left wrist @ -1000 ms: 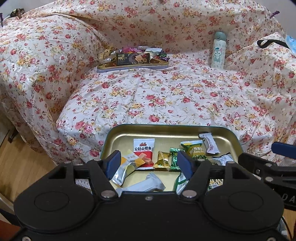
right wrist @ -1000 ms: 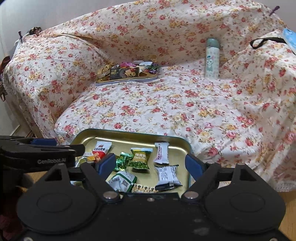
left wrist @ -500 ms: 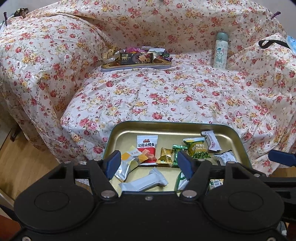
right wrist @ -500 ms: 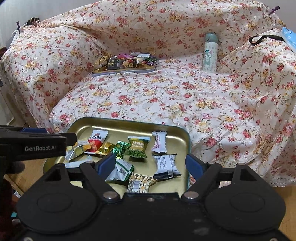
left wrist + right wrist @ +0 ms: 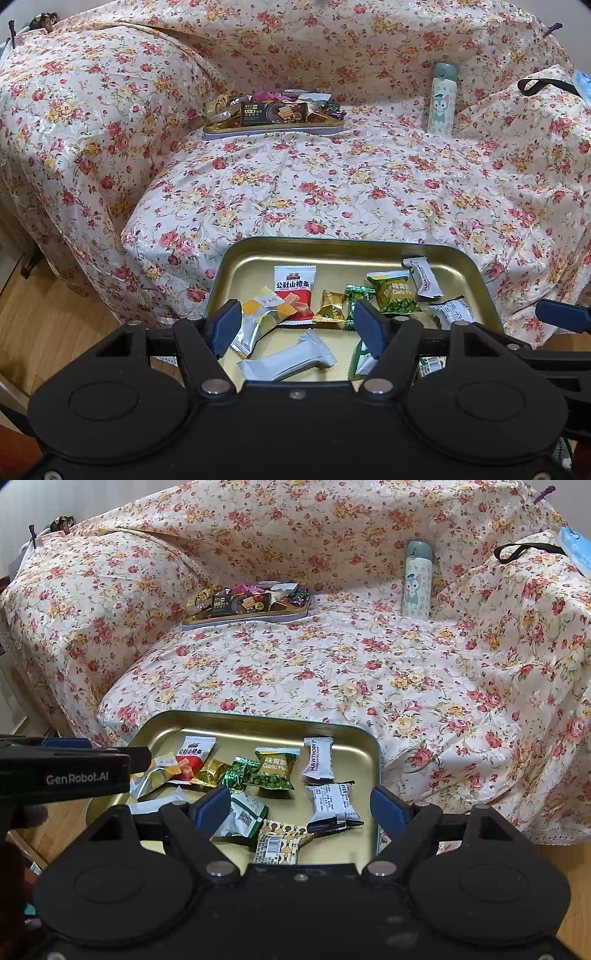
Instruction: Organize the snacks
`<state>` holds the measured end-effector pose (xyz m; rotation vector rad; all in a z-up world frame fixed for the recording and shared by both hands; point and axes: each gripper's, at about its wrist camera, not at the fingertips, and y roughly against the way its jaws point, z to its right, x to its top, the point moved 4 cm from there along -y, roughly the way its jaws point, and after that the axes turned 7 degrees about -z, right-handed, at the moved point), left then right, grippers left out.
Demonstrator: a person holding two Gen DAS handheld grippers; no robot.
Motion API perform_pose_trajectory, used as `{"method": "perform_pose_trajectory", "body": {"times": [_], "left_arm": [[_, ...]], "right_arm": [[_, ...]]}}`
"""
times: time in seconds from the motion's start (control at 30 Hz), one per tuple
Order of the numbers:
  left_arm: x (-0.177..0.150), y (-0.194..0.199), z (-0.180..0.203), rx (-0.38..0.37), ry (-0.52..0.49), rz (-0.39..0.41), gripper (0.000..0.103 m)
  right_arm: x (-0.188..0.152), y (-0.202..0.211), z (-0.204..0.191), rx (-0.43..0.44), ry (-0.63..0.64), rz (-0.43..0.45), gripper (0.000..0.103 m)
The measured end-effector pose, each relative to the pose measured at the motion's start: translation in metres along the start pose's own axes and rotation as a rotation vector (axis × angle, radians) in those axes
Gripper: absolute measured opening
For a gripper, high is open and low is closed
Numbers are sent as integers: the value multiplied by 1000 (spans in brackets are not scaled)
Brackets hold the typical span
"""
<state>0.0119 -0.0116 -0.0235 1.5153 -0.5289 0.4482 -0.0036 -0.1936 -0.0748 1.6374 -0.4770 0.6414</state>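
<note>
Left gripper (image 5: 297, 326) fingers (image 5: 223, 325) parted, empty, poised above near gold tray (image 5: 332, 249), over yellow-and-silver wafer packet (image 5: 258, 317) and silver bar (image 5: 286, 360). Right gripper (image 5: 301, 806) fingers (image 5: 388, 810) spread wider, empty, above white-and-green sachet (image 5: 243, 816) and patterned packet (image 5: 280, 843). Elsewhere loose in same tray: red hawthorn-strip packet (image 5: 192, 757), gold candy (image 5: 210, 771), green foil candy (image 5: 238, 773), garlic pea packet (image 5: 275, 768), white hawthorn roll (image 5: 318, 758), printed white packet (image 5: 332, 805). Beyond, on floral-covered sofa (image 5: 332, 672): second tray (image 5: 243, 618) heaped with snacks; cartoon bottle (image 5: 417, 579) upright, well apart.
</note>
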Motion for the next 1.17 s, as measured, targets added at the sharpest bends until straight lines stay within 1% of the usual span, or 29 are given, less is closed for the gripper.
{"method": "perform_pose_trajectory", "body": {"times": [0.7, 1.07, 1.17], "left_arm": [[-1, -7, 2, -9, -5, -34, 70], [2, -20, 3, -13, -2, -75, 70], [5, -23, 0, 2, 7, -72, 70]], "right_arm": [[-1, -6, 0, 0, -4, -15, 86], [5, -19, 1, 7, -21, -56, 86], [8, -22, 1, 7, -27, -67, 86]]}}
